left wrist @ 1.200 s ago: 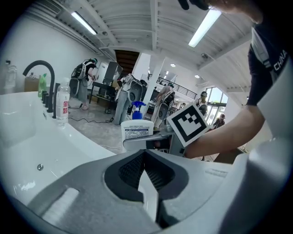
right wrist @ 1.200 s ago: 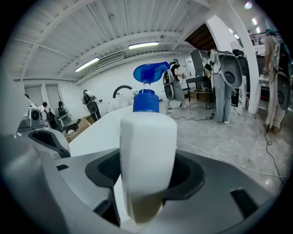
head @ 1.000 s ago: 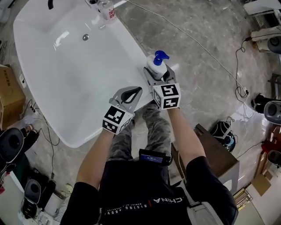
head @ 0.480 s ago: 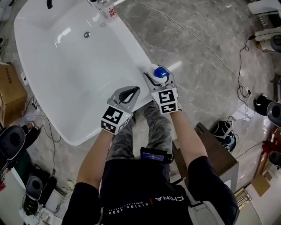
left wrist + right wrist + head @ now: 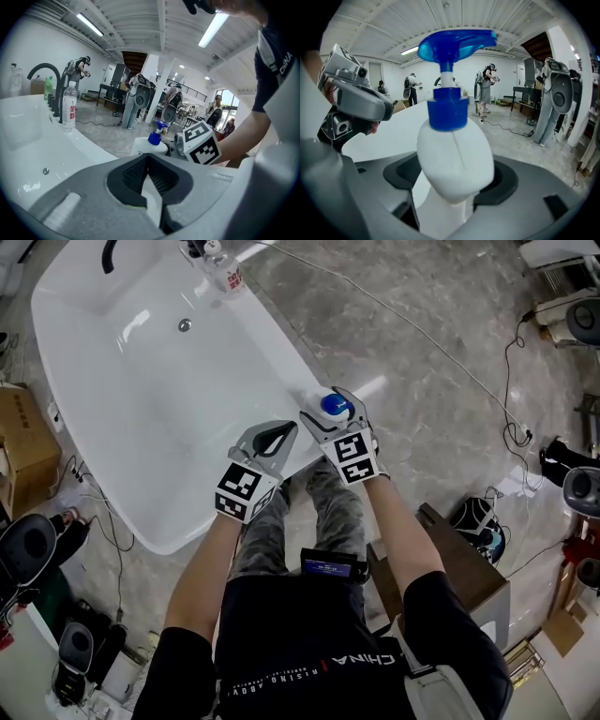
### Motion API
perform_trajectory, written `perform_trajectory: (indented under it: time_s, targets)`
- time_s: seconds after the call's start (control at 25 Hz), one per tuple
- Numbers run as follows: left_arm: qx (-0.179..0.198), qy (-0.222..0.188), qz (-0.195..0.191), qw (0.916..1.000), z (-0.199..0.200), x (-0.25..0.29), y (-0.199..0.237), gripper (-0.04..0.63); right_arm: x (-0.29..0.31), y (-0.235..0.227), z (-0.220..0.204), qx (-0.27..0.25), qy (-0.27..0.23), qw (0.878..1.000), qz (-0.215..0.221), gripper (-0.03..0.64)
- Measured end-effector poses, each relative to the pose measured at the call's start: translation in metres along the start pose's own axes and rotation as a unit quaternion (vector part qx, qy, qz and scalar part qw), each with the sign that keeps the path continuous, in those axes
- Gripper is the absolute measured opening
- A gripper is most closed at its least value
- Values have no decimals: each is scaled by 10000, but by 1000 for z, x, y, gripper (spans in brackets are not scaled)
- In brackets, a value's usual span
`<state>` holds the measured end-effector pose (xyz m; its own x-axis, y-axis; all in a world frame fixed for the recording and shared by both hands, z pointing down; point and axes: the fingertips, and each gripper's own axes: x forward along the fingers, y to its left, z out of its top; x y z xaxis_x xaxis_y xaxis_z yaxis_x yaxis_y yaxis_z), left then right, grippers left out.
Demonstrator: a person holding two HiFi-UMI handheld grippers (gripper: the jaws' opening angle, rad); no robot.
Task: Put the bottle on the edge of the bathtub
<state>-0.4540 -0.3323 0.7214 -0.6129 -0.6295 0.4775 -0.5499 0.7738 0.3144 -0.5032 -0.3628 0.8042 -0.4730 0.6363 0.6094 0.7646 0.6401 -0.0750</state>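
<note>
Right now my right hand-held gripper point(image 5: 336, 424) sits around the white pump bottle point(image 5: 335, 406), just right of the middle of the head view. Its jaws are opening, and the bottle stands between them. In the right gripper view the bottle's white body fills the space between the dark pads. A sliver of room shows at the left pad, but I cannot tell whether the right pad touches. The blue pump head points toward the right of that frame.

The bottle stands upright on the rim of the bathtub point(image 5: 277, 343) — on the long side that runs down the middle of the head view, toward its lower end.

My left hand-held gripper point(image 5: 270, 437) is just left of the right one, over the same rim. Its jaws are closed together, with nothing in the hollow between the pads.

At the tub's far end, in the upper left of the head view, a clear water bottle point(image 5: 225, 273) with a red label stands beside a black faucet point(image 5: 111, 254). The drain point(image 5: 185, 325) lies in the basin below them — well apart from both grippers.
</note>
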Motion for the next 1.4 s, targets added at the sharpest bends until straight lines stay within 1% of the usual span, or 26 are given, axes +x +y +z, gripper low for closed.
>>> perform_trajectory:
  time_s: [0.12,0.28,0.48,0.6,0.64,0.8,0.84,0.92,1.0,1.12,1.4]
  targets:
    - [43,17,9,10000,4,-4,1,9,-3,0,1,20,28,10000,-9,359]
    - [68,58,29,10000,10,-10,-2,9,-14,-4,0,170,102,9998,-44,359]
    - [112,52,31,9999,26,-26,-11,9,-56,-1,3,203,258,9995,-41,358]
    - [153,51,11,9999,36,-37,-22,9,-86,5,10,346,319,9989,-31,347]
    - [167,50,-4,9998,39,-41,-26,9,-97,8,13,422,327,9986,-32,326]
    - [253,35,-111,9996,52,-59,-45,9,-139,24,32,762,419,9961,142,136]
    - [288,24,-156,9995,56,-62,-50,9,-149,26,39,803,418,9958,142,92]
    - [387,1,-266,9989,65,-68,-60,9,-169,27,54,761,397,9963,14,30]
    - [462,-24,-369,9982,72,-71,-70,9,-186,28,66,621,404,9972,-134,12]
    - [522,-58,-489,9974,76,-80,-82,9,-206,35,81,534,352,9976,-276,12]
    - [730,-52,-792,9942,84,-87,-99,9,-236,32,101,877,53,9933,-752,9]
